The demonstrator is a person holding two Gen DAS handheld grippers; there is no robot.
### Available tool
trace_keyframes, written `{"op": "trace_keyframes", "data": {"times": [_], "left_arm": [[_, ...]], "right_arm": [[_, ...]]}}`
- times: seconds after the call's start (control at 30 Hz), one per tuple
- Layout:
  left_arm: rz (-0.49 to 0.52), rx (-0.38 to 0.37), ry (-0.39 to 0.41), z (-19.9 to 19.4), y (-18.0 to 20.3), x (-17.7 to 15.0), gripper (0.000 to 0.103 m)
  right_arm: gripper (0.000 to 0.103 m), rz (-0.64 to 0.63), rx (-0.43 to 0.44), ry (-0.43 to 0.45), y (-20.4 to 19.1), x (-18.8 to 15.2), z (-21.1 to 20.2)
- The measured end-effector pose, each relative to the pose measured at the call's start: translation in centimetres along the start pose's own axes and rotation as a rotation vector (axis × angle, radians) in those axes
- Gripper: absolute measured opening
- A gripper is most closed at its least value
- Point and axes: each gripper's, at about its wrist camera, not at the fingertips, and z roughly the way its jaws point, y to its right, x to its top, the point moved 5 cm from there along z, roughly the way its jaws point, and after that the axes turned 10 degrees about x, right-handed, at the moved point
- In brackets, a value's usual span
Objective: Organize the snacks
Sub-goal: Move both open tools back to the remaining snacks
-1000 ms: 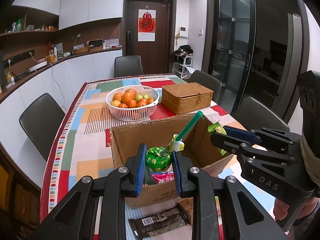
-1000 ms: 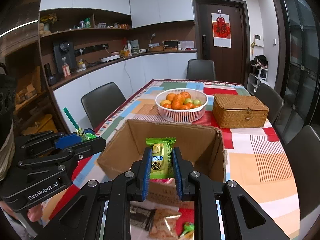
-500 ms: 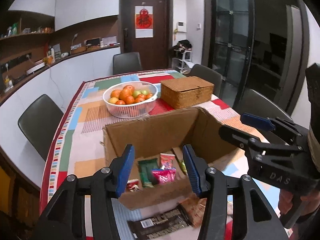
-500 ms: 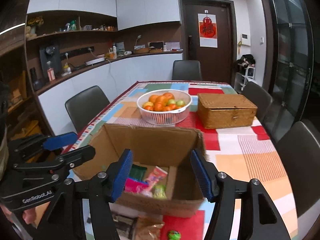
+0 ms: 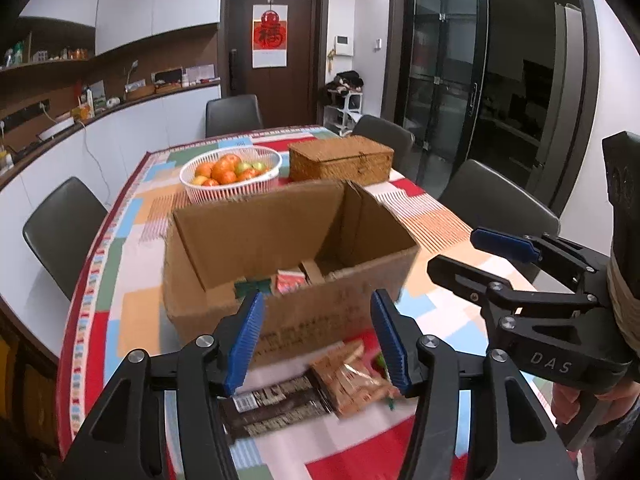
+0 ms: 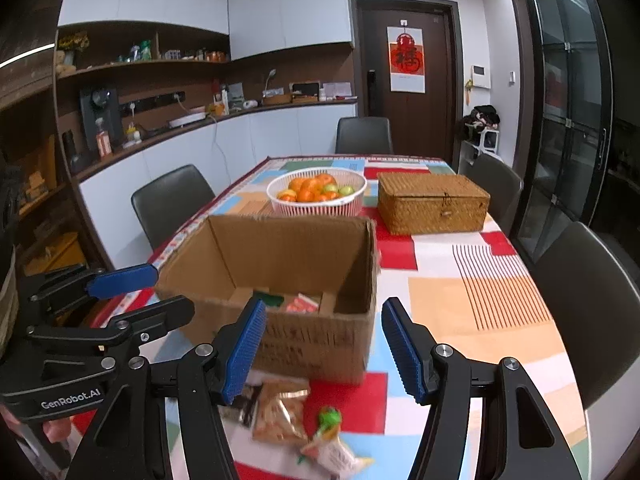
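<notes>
Left hand-held gripper [image 5: 318, 338]: I see it spread apart, empty.
Right hand-held gripper [image 6: 324, 346]: likewise apart, empty.
Snacks left: chocolate bar [image 5: 276, 404] and biscuit packet [image 5: 350, 378] on the bench [image 6: 460, 304], in front of the cardboard box [image 5: 288, 248].
Key relation: bar lies crosswise below my left pads; left is nearer.
</notes>
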Motion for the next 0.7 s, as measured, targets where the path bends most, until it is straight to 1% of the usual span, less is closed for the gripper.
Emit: {"op": "trace_keyframes", "data": {"times": [0.27,0.4,0.7], "left_arm": [[-0.033,-0.029,-0.089,0.1,1.3,-3.8,0.054],[-0.047,-0.027,-0.128,0.5,1.6,-5.5,0.054],[-0.031,-0.021,-0.206,2.1,2.4,-8.2,0.054]], "right_arm": [[0.061,-0.009,0.011,-0.096,0.0,-3.8,-0.4],[0.061,0.007,0.022,-0.128,0.2,-5.4,-0.4],[0.061,-0.006,0.009,-0.211,0.5,-8.9,0.2]]}}
